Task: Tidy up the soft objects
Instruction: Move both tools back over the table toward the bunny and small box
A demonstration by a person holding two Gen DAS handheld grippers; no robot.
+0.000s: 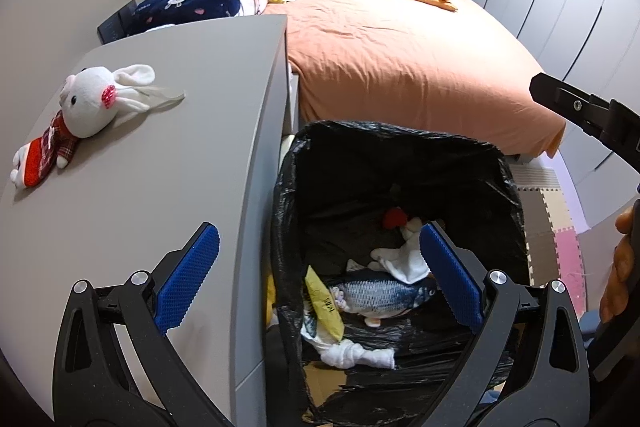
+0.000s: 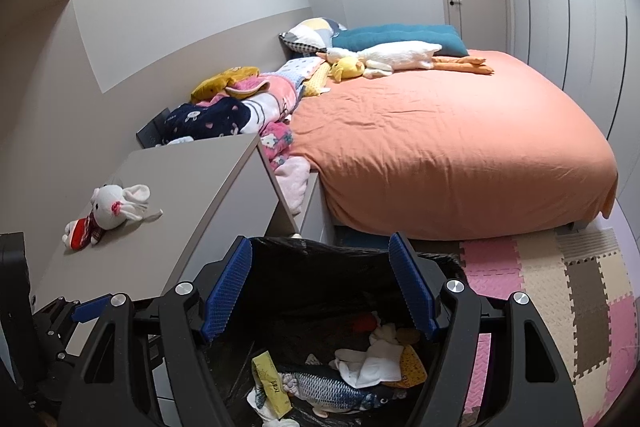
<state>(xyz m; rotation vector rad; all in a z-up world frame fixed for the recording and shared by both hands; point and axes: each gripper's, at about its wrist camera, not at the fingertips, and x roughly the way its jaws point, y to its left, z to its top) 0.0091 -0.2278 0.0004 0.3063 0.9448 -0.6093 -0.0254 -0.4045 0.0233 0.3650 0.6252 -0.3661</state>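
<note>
Both grippers, left (image 1: 320, 279) and right (image 2: 320, 287), hung wide and empty over the bin (image 1: 516, 187); next pickup likely the rabbit (image 1: 86, 107) on the tabletop (image 1: 180, 155) beside it.

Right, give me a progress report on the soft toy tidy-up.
Done: the fish plush and white cloth toys lie in the black-lined bin. In hand: nothing; left gripper and right gripper are open. Left: the rabbit plush on the grey cabinet.

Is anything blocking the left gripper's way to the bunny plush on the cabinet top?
Nothing visible. The bunny plush lies alone on the bare cabinet top, and the left gripper is open, hovering at the bin's edge.
</note>
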